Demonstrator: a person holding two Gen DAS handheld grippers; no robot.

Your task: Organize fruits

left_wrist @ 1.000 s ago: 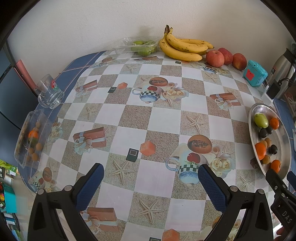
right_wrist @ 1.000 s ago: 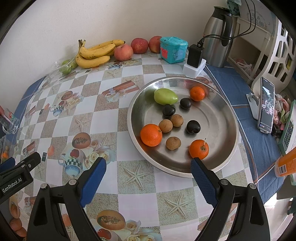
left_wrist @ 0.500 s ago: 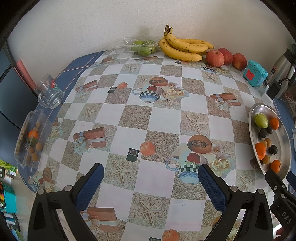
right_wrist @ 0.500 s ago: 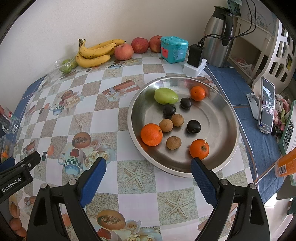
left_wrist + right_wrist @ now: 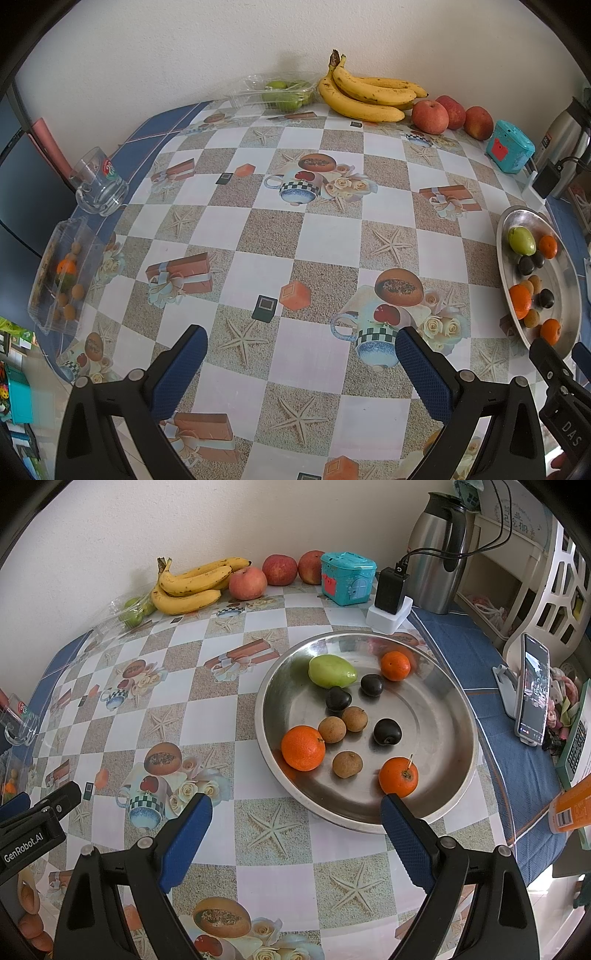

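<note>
Blue-padded fingers of the right hand-held gripper (image 5: 295,823) are seen spread wide and empty, held just short of the near rim of the steel tray (image 5: 458,771). The left hand-held gripper (image 5: 301,354) is likewise released, with nothing between its jaws, over bare counter (image 5: 332,236).

Mixed fruit is held loose in the tray: three oranges (image 5: 303,747), three brown longans (image 5: 347,763), three dark plums (image 5: 387,731) and one green mango (image 5: 331,671). More small fruit is seen in a clear box (image 5: 62,273) at the left edge. Whether fruit is being gathered into the tray or sorted out of it cannot be settled, since the scene would fit either. Any pick would call for the jaws to be lowered squarely over one round fruit, as rolling on bare steel is likely.

Farther back, bananas (image 5: 365,96), apples (image 5: 430,116) and a clear pack of green fruit (image 5: 280,92) are lined along the wall. A teal box (image 5: 347,578), a charger (image 5: 391,589) and a kettle (image 5: 436,550) are crowded behind the tray, and a glass mug (image 5: 99,182) stands at the far left.
</note>
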